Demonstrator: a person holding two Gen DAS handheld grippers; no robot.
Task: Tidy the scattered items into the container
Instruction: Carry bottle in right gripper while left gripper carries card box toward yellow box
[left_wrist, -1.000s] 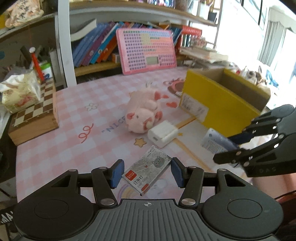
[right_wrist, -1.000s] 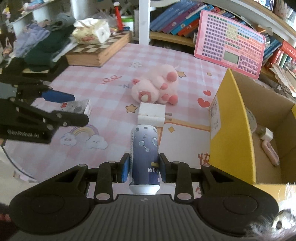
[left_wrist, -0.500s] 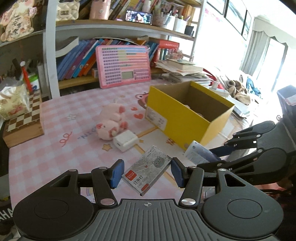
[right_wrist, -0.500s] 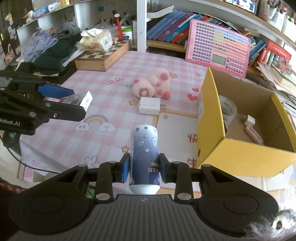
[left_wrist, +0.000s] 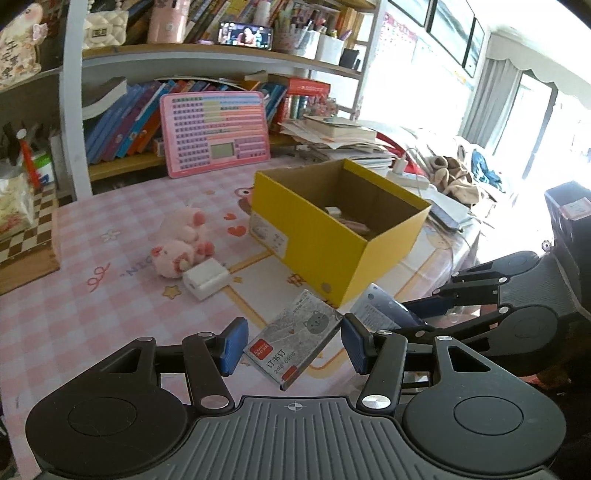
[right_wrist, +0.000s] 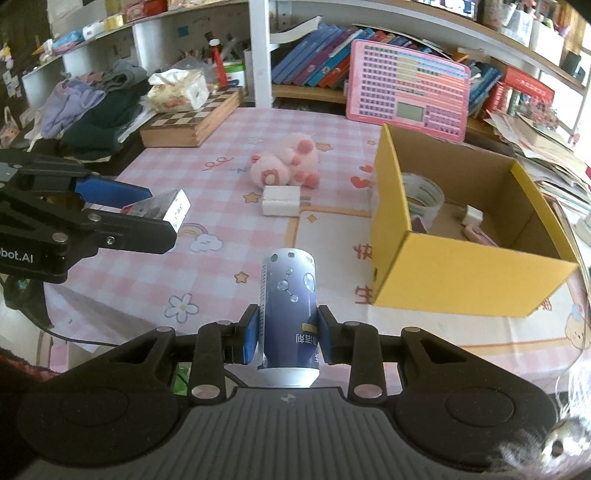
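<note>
While the staple box is clamped in the left gripper, the blue can is pinched by the right gripper, yellow box nearby

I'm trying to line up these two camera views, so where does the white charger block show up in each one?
Left wrist view: the white charger block lies left of centre on the pink tablecloth, just below the pink plush toy.
Right wrist view: it lies at upper centre, again right by the plush.
Shared landmark: the yellow box, to the charger's right in both.
</note>
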